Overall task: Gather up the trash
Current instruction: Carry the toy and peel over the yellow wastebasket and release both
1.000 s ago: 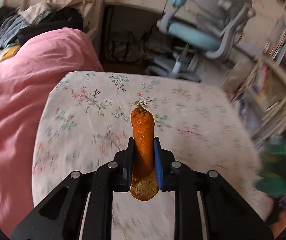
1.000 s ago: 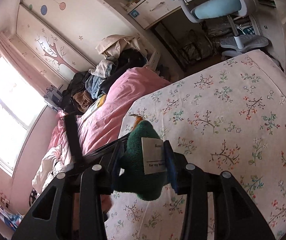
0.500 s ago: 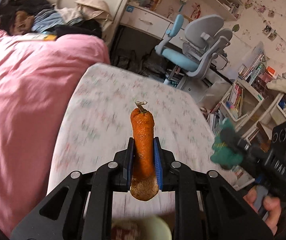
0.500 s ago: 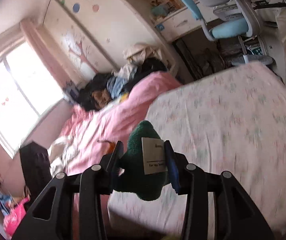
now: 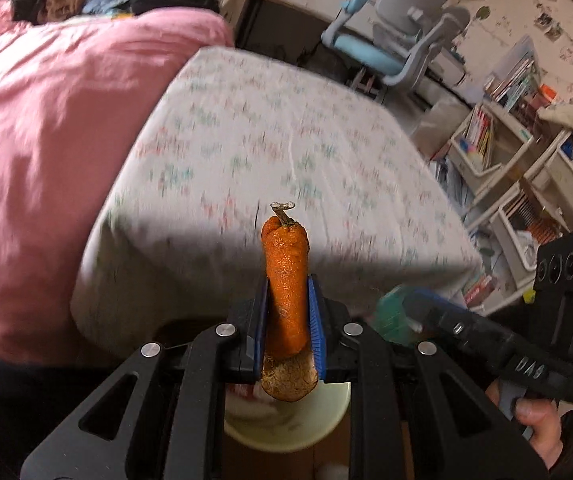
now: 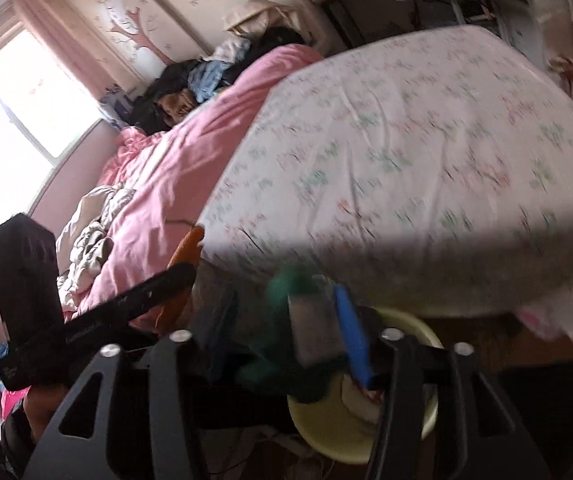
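Observation:
My left gripper (image 5: 286, 292) is shut on a shrivelled orange peel with a stem (image 5: 284, 264), held upright just past the foot of the bed. Below it stands a pale yellow bin (image 5: 326, 420) with some trash inside. My right gripper (image 6: 286, 320) hangs over that same bin (image 6: 326, 440). Its jaws are opening, and the green plush scrap with a white tag (image 6: 290, 284) sits blurred and loose between them, leaning on the right blue pad. The left wrist view also shows the green scrap (image 5: 390, 312), at the right. The orange peel (image 6: 188, 248) appears at the left of the right wrist view.
The bed with a floral sheet (image 5: 286, 140) and pink duvet (image 5: 46, 120) fills the view ahead. A grey-blue desk chair (image 5: 398, 40) and shelves full of books (image 5: 526, 160) stand to the right. A hand (image 5: 538, 420) holds the right gripper's handle.
Both grippers have drawn back from over the bed to its foot edge, above the yellow bin. The right jaws have widened and the green scrap has come loose.

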Motion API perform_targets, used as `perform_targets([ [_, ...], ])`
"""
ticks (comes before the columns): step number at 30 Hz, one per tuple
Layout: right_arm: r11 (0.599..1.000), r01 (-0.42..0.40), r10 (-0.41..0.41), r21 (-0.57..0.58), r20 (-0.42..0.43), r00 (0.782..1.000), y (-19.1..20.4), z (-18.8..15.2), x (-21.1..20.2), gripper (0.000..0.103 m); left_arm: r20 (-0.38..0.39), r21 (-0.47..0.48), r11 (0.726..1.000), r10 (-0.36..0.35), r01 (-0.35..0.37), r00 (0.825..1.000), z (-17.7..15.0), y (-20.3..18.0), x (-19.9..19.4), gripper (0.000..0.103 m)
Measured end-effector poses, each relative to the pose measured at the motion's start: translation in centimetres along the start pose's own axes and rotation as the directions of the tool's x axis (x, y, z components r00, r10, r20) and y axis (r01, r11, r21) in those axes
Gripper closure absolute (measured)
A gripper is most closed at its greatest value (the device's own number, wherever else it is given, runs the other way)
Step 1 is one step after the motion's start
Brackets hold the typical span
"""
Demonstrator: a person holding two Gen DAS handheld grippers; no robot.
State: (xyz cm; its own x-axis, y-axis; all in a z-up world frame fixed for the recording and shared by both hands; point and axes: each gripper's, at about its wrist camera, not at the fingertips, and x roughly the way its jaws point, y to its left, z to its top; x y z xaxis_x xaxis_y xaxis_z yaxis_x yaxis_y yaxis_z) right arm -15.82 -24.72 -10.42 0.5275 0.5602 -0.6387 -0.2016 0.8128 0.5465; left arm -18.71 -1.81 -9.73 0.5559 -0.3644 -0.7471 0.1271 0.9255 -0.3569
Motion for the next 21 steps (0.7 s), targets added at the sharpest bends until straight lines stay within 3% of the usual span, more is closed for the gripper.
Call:
perform_targets([
  [4, 0.999, 0.010, -0.011, 0.037, 0.029, 1.000, -0.9, -0.6, -0.9, 0.041, -0.124, 0.008, 1.000, -0.002, 0.003, 0.992, -2.1, -0.4, 1.5, 0.083],
  [6, 0.999, 0.021, -0.023, 0.043, 0.044, 0.999, -1.0, -0.6, -1.2, 0.038, -0.142, 0.030, 1.000, 0.006, -0.002, 0.990, -2.8, -0.9, 1.7, 0.078],
  [8, 0.999, 0.034, -0.036, 0.041, 0.050, 0.998, -1.1, -0.7, -1.3, 0.036, -0.118, 0.071, 0.997, 0.024, -0.016, 0.993, -3.0, -1.7, 1.4, 0.067],
  [10, 0.998, 0.054, -0.055, 0.026, 0.067, 0.996, -0.9, -0.7, -1.6, 0.032, -0.064, 0.101, 0.994, 0.056, -0.050, 0.996, -3.0, -2.2, 0.6, 0.047],
  [21, 0.992, 0.123, -0.120, -0.021, 0.112, 0.986, -0.5, -0.5, -1.9, 0.019, 0.059, 0.127, 0.983, 0.126, -0.133, 0.990, -1.8, -2.9, -1.0, 0.028],
])
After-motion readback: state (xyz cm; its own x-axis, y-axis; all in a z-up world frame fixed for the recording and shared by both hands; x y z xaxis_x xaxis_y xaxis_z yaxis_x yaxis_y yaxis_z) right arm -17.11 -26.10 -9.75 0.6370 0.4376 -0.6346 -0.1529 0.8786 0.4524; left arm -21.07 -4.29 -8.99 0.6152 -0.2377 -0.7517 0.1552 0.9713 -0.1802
